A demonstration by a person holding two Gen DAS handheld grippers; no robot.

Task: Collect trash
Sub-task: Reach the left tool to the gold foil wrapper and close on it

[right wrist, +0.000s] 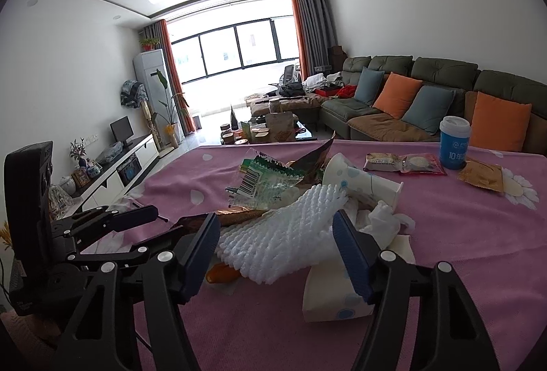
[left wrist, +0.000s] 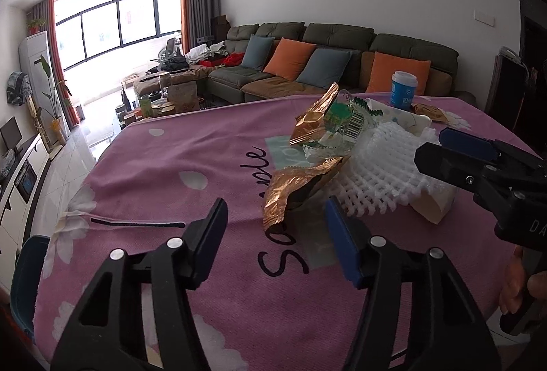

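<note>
A heap of trash lies on the pink tablecloth point(left wrist: 177, 145): gold foil wrappers point(left wrist: 294, 193), a green-and-clear wrapper point(left wrist: 345, 121), white foam fruit netting point(left wrist: 379, 172) and flattened paper cups point(right wrist: 362, 179). My left gripper point(left wrist: 277, 234) is open and empty, just short of the lower gold wrapper. My right gripper point(right wrist: 277, 248) is open and empty, its jaws on either side of the foam netting point(right wrist: 287, 230) without closing on it. A crushed white carton point(right wrist: 331, 295) and crumpled tissue point(right wrist: 383, 220) lie beside the right finger.
A blue cup point(right wrist: 454, 142) stands at the table's far edge, with packaged snacks point(right wrist: 403, 163) and a gold sachet point(right wrist: 482, 179) next to it. A black cable tie point(left wrist: 136, 224) lies on the cloth at left. A sofa point(left wrist: 328, 63) stands behind the table.
</note>
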